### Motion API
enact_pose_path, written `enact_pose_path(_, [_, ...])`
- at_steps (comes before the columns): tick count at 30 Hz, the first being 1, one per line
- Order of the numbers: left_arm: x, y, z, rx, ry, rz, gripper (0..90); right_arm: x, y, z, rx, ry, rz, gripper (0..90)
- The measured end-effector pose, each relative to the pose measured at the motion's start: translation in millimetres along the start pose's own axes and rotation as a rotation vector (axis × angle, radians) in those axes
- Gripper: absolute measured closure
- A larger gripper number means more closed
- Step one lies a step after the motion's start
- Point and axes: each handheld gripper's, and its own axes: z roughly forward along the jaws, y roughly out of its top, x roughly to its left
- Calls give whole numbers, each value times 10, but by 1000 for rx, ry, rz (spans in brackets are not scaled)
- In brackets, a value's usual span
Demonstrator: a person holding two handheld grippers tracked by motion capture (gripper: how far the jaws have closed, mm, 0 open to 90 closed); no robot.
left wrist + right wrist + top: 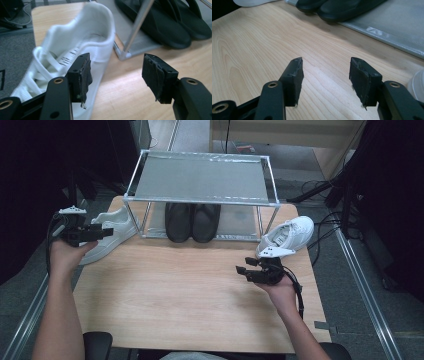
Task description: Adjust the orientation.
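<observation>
White left sneaker (107,234) lying slantwise, toe toward table's near-left, right sneaker (287,236) slantwise

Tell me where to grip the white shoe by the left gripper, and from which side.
Grip the white shoe by its raised heel collar, one jaw inside the opening and one outside. The heel end faces the left gripper, whose jaws stand open, so come straight ahead; the collar looks thin enough to pinch.

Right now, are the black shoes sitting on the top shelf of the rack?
No, the black shoes sit on the bottom level of the rack, under its bare grey top shelf.
</observation>
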Motion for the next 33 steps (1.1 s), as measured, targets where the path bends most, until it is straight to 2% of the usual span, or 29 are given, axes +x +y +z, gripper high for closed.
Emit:
enact_pose_path(3, [64,50,30,16,16,6,417,-3,-27,-17,3,-12,5,460])
enact_pose_path(8, [165,114,118,17,36,0,427,-6,-74,-68,2,-28,19,460])
enact_pose_path(11, [210,122,174,-9,35,-4,435,-18,-103,-105,-1,-38,26,460])
enact_pose_path(14, [254,131,253,22,47,-6,439,-29,-126,-134,-7,-47,35,460])
enact_pose_path(18, [309,94,364,41,42,-24,443,-34,-144,-153,-4,-53,39,459])
enact_pose_path(21, [342,52,437,62,13,-32,466,-30,-146,-150,-3,-54,40,459])
enact_pose_path(24, [359,4,504,73,-19,-21,477,-30,-146,-138,-1,-53,33,460])
enact_pose_path(27, [359,-16,502,61,-25,-5,486,-27,-147,-124,3,-51,36,460])
enact_pose_path(33, [362,-49,483,53,-61,-4,635,-29,-150,-113,7,-51,34,459])
